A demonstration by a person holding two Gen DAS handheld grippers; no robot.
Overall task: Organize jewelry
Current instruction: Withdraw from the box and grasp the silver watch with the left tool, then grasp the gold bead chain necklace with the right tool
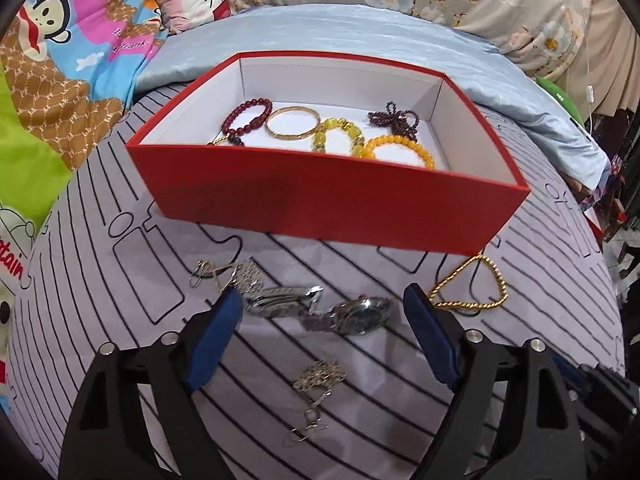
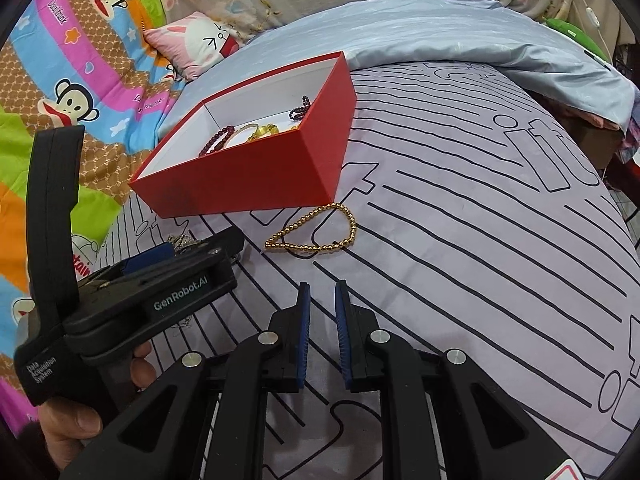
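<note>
A red box (image 1: 328, 204) with a white inside holds several bracelets: dark red beads (image 1: 248, 116), a gold bangle (image 1: 293, 122), yellow beads (image 1: 400, 148) and a dark purple strand (image 1: 394, 118). In front of it on the bed lie two silver watches (image 1: 360, 312), a silver chain (image 1: 248, 276), a pale chain (image 1: 316, 384) and a gold bead bracelet (image 1: 476, 284). My left gripper (image 1: 324, 308) is open, its fingers on either side of the watches. My right gripper (image 2: 323, 292) is nearly shut and empty, short of the gold bead bracelet (image 2: 316, 230). The box (image 2: 248, 184) lies beyond.
The bed has a lilac striped cover (image 2: 480, 260), a pale blue quilt (image 1: 360, 40) behind the box, and a cartoon blanket (image 1: 60, 60) at the left. The hand-held left gripper body (image 2: 152, 296) sits left of my right gripper.
</note>
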